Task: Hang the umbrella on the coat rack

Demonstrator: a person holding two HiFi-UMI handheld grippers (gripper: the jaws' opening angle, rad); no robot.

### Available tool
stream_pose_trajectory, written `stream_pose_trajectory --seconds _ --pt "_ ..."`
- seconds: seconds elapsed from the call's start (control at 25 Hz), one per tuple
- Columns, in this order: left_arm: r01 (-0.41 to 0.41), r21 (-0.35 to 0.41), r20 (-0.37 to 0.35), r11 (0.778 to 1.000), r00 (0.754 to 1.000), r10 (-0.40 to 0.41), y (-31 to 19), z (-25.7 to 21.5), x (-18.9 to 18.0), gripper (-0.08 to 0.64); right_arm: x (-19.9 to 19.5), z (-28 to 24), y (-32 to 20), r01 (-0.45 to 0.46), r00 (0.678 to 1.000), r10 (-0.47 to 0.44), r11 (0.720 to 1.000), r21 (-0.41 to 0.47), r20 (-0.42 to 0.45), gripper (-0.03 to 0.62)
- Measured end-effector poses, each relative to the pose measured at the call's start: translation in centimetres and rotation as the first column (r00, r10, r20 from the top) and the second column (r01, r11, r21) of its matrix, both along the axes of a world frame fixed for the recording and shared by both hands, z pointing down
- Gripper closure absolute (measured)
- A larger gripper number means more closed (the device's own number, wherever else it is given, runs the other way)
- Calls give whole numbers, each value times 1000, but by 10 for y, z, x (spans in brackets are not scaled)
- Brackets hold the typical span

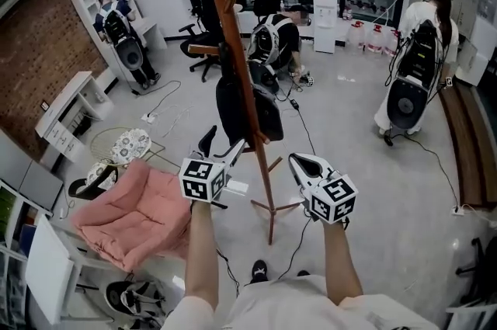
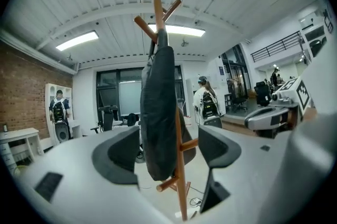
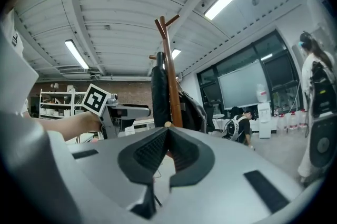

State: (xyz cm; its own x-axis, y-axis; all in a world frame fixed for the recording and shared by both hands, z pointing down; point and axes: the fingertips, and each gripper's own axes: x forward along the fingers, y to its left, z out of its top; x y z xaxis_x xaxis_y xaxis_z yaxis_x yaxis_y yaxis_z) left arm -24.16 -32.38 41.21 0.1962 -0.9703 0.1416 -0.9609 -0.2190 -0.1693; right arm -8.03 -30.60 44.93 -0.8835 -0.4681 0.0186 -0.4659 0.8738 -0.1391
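A folded black umbrella (image 1: 230, 107) hangs by its top from a peg of the wooden coat rack (image 1: 247, 80). In the left gripper view the umbrella (image 2: 158, 107) hangs straight along the pole (image 2: 181, 181), ahead of the jaws. My left gripper (image 1: 224, 142) is open wide just in front of it, and its pads (image 2: 124, 152) touch nothing. My right gripper (image 1: 303, 162) is held to the right of the pole, shut and empty (image 3: 167, 136). From there the umbrella (image 3: 158, 94) is seen beside the pole (image 3: 169, 75).
A dark bag or garment (image 1: 269, 119) hangs on the rack's far side. The rack's feet (image 1: 272, 206) spread on the floor below my hands. A pink cushioned seat (image 1: 136, 212) is at the left. People stand at the back left (image 1: 116, 22), the centre (image 1: 272, 37) and the right (image 1: 415, 72). Cables cross the floor.
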Motion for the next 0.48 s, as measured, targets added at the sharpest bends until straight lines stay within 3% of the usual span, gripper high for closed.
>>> stream_pose_trajectory --seconds 0.48 --pt "153 32 -55 988 987 -151 64 -4 29 209 12 1 17 119 993 -119 993 -13 6 589"
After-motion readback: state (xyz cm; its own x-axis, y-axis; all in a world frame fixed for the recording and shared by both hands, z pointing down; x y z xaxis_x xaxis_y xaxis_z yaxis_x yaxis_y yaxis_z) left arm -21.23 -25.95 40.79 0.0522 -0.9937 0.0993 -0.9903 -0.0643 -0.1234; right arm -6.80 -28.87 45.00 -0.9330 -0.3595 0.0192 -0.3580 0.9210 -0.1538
